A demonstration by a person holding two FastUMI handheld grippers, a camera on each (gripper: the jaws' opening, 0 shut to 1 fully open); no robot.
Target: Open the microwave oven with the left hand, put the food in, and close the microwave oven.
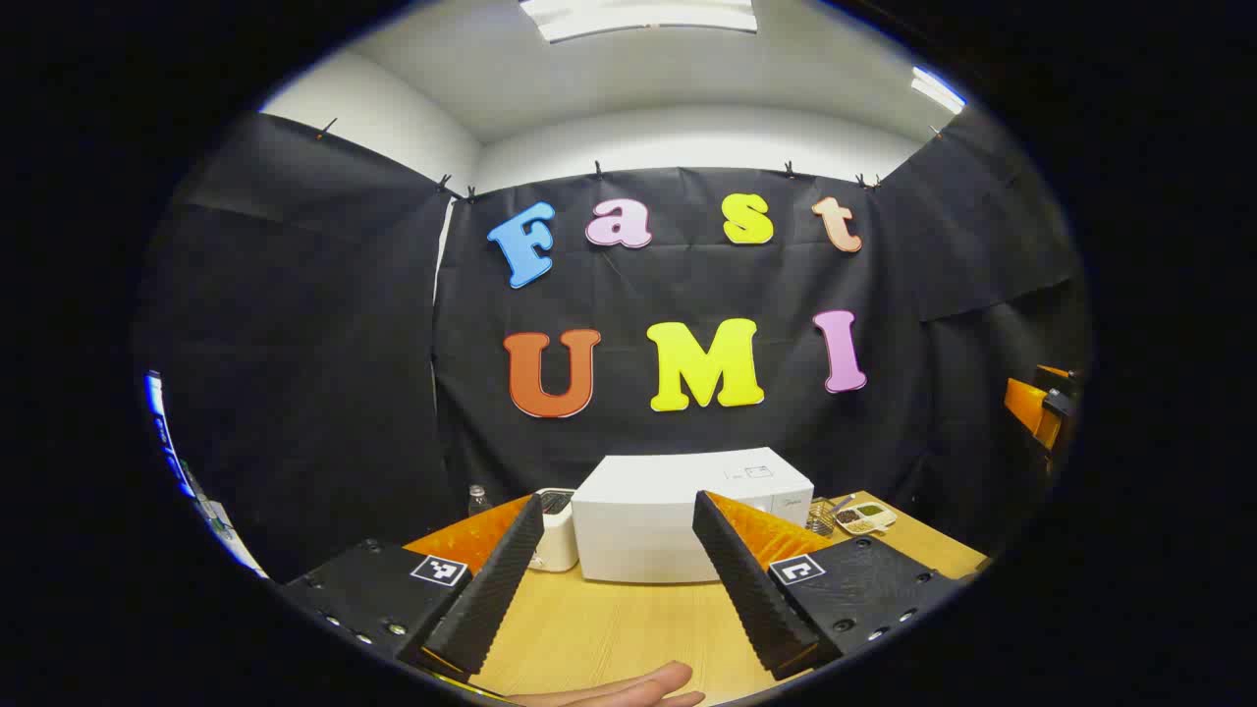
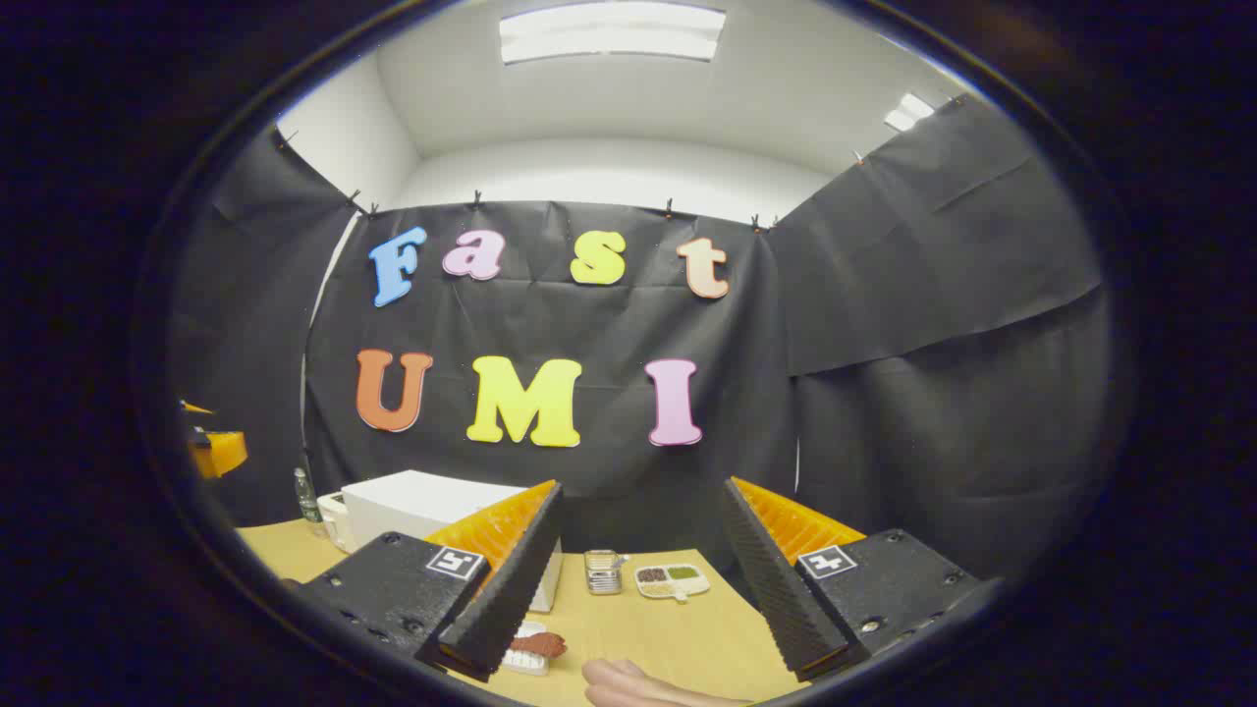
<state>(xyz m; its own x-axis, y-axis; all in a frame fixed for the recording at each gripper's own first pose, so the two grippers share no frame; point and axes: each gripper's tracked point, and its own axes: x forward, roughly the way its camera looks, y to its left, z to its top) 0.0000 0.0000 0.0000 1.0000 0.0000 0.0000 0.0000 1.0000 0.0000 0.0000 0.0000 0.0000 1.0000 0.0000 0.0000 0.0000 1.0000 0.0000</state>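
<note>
A white microwave oven (image 1: 678,520) stands shut at the back of the wooden table (image 1: 609,628), straight ahead in the left gripper view. My left gripper (image 1: 619,643) hovers open above the table, well short of it, with nothing between its fingers. In the right gripper view the microwave oven (image 2: 422,506) lies to the left, partly hidden by a finger. A white tray with reddish-brown food (image 2: 533,650) rests on the table near my right gripper (image 2: 638,658), which is open and holds nothing.
A small white appliance (image 1: 557,530) stands left of the microwave, with a clear bottle (image 1: 477,499) behind it. A divided dish of grains (image 2: 672,580) and a metal cup (image 2: 602,571) sit to the right. A hand (image 1: 628,689) rests at the table's front edge.
</note>
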